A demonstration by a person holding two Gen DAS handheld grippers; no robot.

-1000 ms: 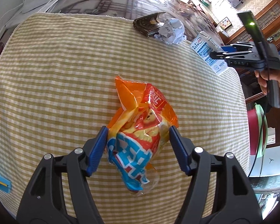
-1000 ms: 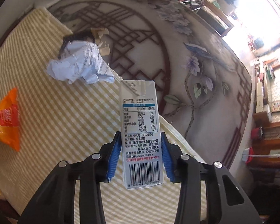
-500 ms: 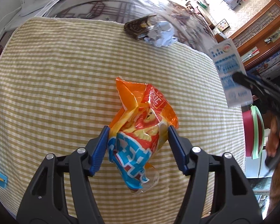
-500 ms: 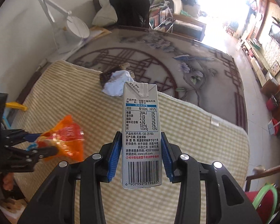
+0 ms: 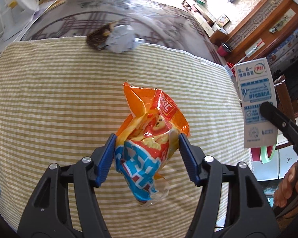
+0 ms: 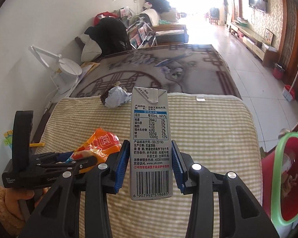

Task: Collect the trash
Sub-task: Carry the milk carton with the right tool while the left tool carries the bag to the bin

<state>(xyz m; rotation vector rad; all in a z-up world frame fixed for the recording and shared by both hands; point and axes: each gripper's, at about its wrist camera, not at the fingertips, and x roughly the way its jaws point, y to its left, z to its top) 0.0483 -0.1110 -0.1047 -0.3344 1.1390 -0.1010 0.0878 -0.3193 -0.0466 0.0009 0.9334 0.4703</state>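
Observation:
My left gripper [image 5: 147,146] is shut on an orange and blue snack bag [image 5: 149,138] and holds it above the striped cloth [image 5: 59,103]. My right gripper [image 6: 150,158] is shut on a grey milk carton [image 6: 150,138] held upright in the air; the carton also shows in the left wrist view [image 5: 256,103]. The snack bag shows in the right wrist view [image 6: 101,144] with the left gripper [image 6: 85,161] around it. A crumpled white paper [image 5: 121,39] and a dark wrapper [image 5: 100,37] lie at the cloth's far edge.
A red bin with a green rim [image 6: 288,178] stands off the table's right side. A white desk lamp [image 6: 63,67] is at the far left. Yellow and blue clips [image 6: 36,144] lie at the left edge. The patterned tabletop [image 6: 168,69] extends beyond the cloth.
Both grippers have lifted and tilted up with their loads. The right gripper with the carton has swung back and to the right, toward the red bin.

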